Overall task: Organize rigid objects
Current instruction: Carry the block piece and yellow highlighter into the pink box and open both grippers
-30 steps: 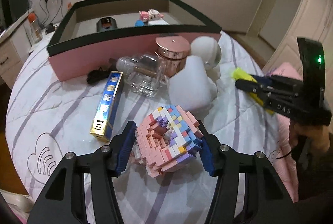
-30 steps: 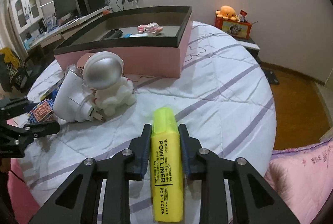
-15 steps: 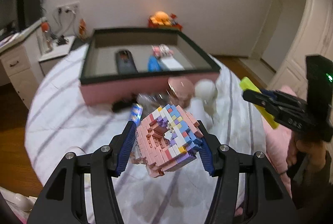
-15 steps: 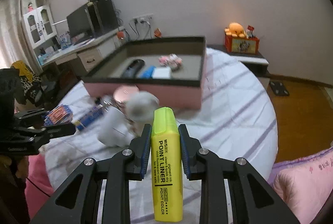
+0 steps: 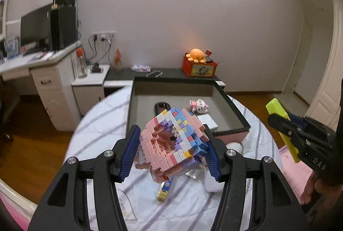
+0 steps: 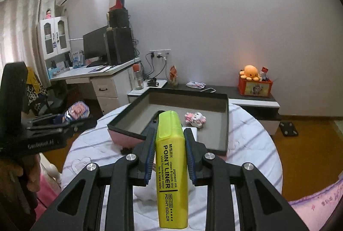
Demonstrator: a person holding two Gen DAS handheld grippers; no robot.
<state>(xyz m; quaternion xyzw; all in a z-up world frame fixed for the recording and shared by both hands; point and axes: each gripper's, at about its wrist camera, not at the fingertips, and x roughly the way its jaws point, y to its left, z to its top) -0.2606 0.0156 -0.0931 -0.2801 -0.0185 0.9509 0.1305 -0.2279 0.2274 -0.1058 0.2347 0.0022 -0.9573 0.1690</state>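
Fingers [image 5: 130, 152] clamp brick model [image 5: 172, 142]; others [image 6: 150, 153] clamp highlighter [image 6: 170, 168].

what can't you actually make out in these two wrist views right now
- Dark object in the pink box: left wrist view, mostly behind the brick block held by the left gripper; right wrist view, behind the yellow highlighter in the right gripper.
- Clear item and blue-gold box on the bed: largely under the block, blurred.
- Highlighter's rear end: cut off by the bottom edge.
- Pink-white toy: too small to identify.
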